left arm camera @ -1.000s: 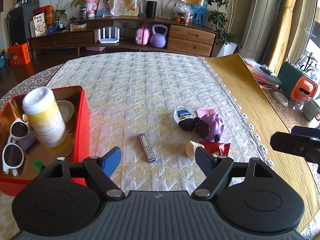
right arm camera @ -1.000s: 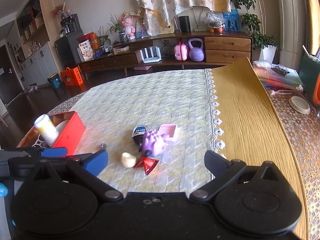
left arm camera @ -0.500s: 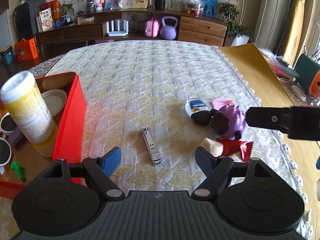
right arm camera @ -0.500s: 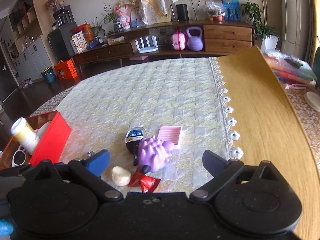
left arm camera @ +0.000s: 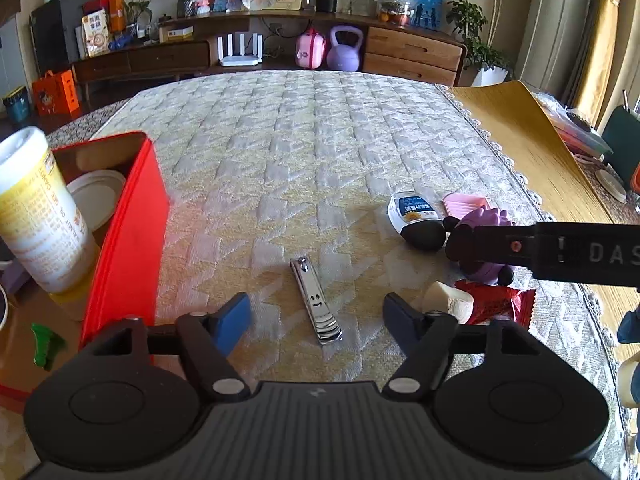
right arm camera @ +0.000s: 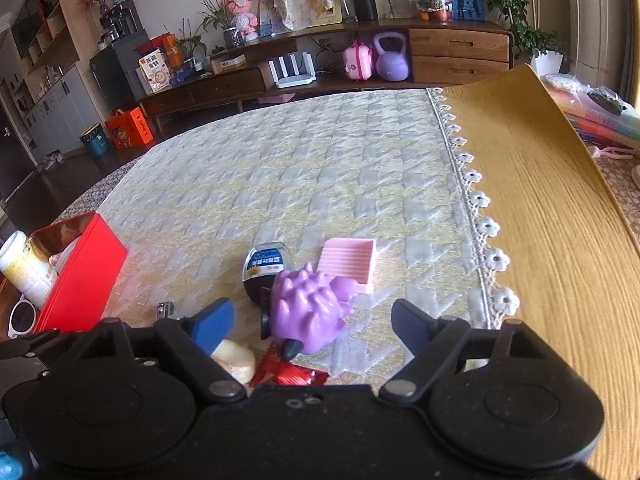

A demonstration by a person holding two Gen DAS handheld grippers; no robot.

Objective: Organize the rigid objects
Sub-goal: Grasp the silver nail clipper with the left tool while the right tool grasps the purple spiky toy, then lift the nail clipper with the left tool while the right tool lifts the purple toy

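A silver nail clipper (left arm camera: pixel 316 300) lies on the quilted cloth between the fingers of my open, empty left gripper (left arm camera: pixel 316 316). My right gripper (right arm camera: pixel 312 322) is open and empty, straddling a purple spiky toy (right arm camera: pixel 308 312). Beside the toy lie a small dark bottle with a blue label (right arm camera: pixel 262 270), a pink ridged tray (right arm camera: pixel 350 262), a cream lump (right arm camera: pixel 236 360) and a red wrapper (right arm camera: pixel 286 374). The red box (left arm camera: pixel 128 236) at the left holds a yellow-labelled bottle (left arm camera: pixel 36 216), a white lid (left arm camera: pixel 96 196) and sunglasses (right arm camera: pixel 22 316).
The cloth's lace edge (right arm camera: pixel 480 216) borders a yellow-brown mat (right arm camera: pixel 540 200) on the right. The right gripper's finger (left arm camera: pixel 560 246) crosses the left wrist view over the toy. A sideboard (left arm camera: pixel 280 48) stands beyond the table.
Both grippers have moved forward and lower. The clipper now sits between the left fingers, and the purple toy between the right fingers. Nothing has been gripped.
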